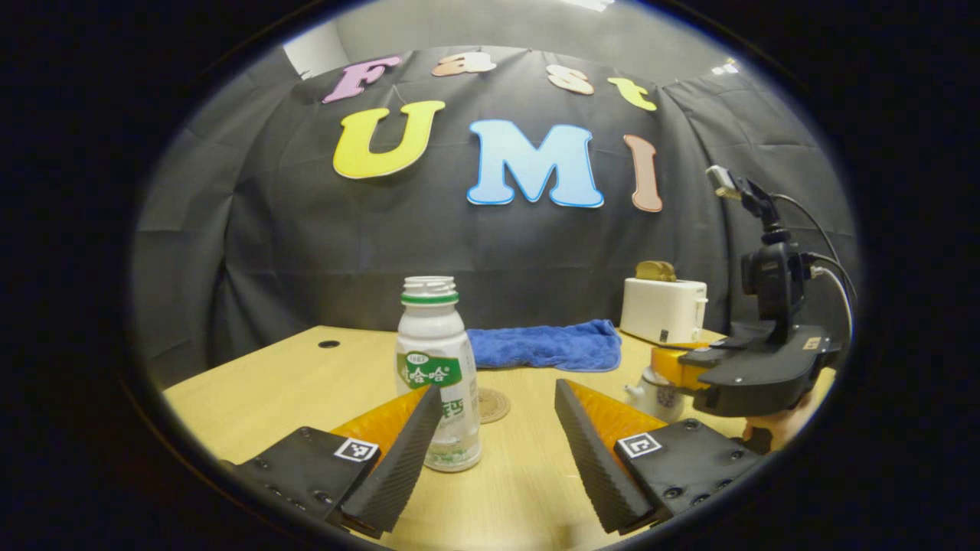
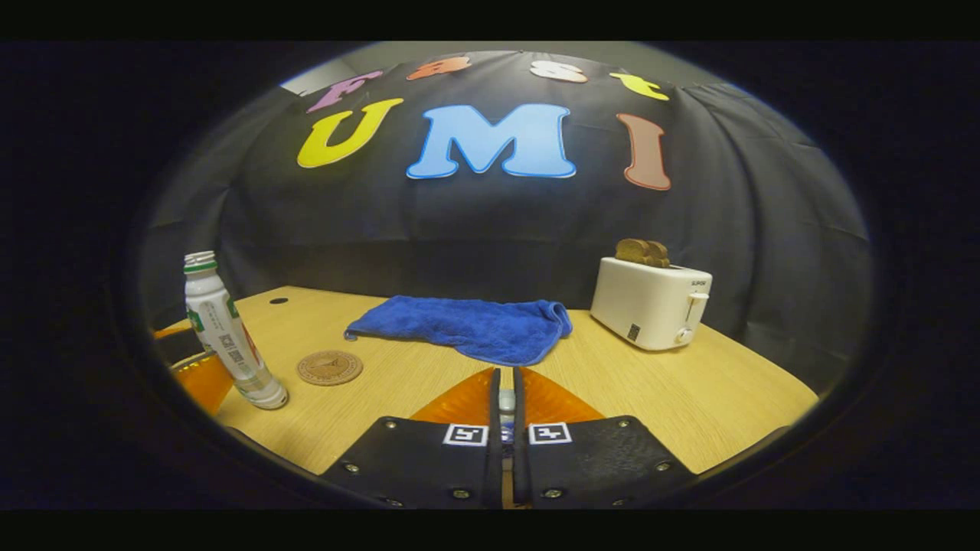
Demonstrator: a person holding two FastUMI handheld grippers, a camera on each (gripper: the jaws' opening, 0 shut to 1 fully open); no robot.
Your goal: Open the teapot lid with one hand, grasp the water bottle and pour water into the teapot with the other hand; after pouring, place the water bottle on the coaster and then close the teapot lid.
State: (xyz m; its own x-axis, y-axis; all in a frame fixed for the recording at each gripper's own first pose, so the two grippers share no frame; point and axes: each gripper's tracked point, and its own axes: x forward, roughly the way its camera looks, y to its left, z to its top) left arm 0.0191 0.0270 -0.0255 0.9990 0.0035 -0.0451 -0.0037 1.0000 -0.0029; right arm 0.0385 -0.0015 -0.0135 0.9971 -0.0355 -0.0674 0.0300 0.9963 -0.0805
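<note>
An uncapped white water bottle (image 1: pixel 438 367) with a green label stands on the table between the fingers of my open left gripper (image 1: pixel 498 386), close against the left finger. In the right gripper view the bottle (image 2: pixel 230 337) stands far left beside the round coaster (image 2: pixel 329 367). The coaster (image 1: pixel 494 404) lies just behind the bottle. My right gripper (image 2: pixel 506 375) is shut on a small pale knob, the teapot lid (image 2: pixel 506 399). In the left gripper view the right gripper (image 1: pixel 668 367) sits on top of the small patterned teapot (image 1: pixel 654 396), hiding most of it.
A crumpled blue towel (image 2: pixel 467 325) lies at the back middle of the wooden table (image 2: pixel 689 398). A white toaster (image 2: pixel 651 302) holding bread stands at the back right. A hand (image 1: pixel 773 428) holds the right gripper near the table's right edge.
</note>
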